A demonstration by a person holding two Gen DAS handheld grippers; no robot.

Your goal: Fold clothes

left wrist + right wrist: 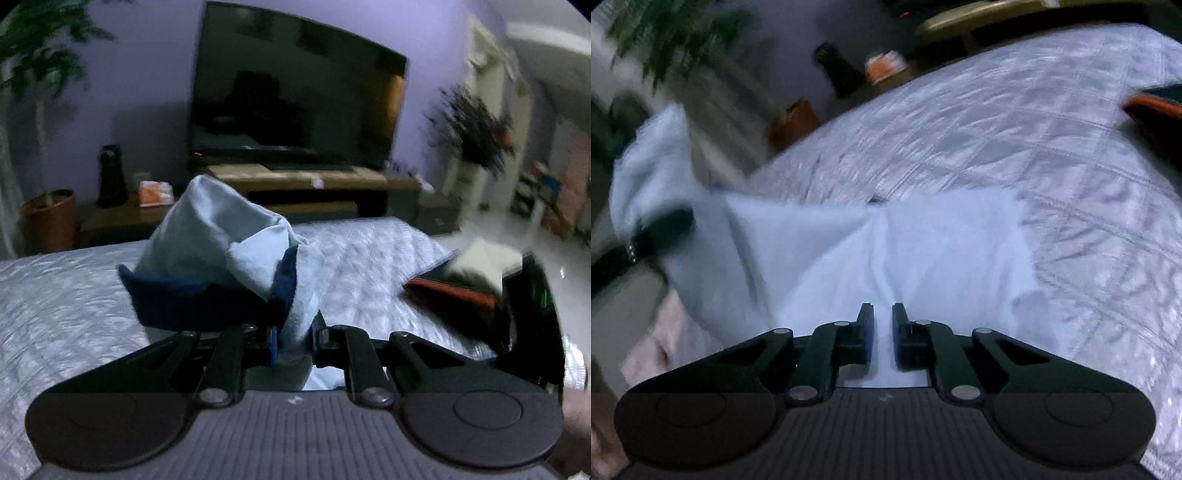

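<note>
A light blue garment [207, 229] with a navy trim [173, 299] bunches up above my left gripper [293, 332], which is shut on a fold of it over the bed. In the right wrist view the same light blue garment [923, 240] spreads flat on the quilt. Its creases run into my right gripper [882, 314], whose blue pads pinch the near edge. A blurred part of the cloth rises at the left of that view, where a black arm [646, 236] shows.
A silvery quilted bed cover [369, 251] lies under everything. A stack of folded clothes [461, 280], orange, dark and cream, sits at the bed's right side. Beyond the bed stand a TV [295, 85] on a wooden stand [314, 177], a potted plant [48, 218] and a black cylinder [110, 177].
</note>
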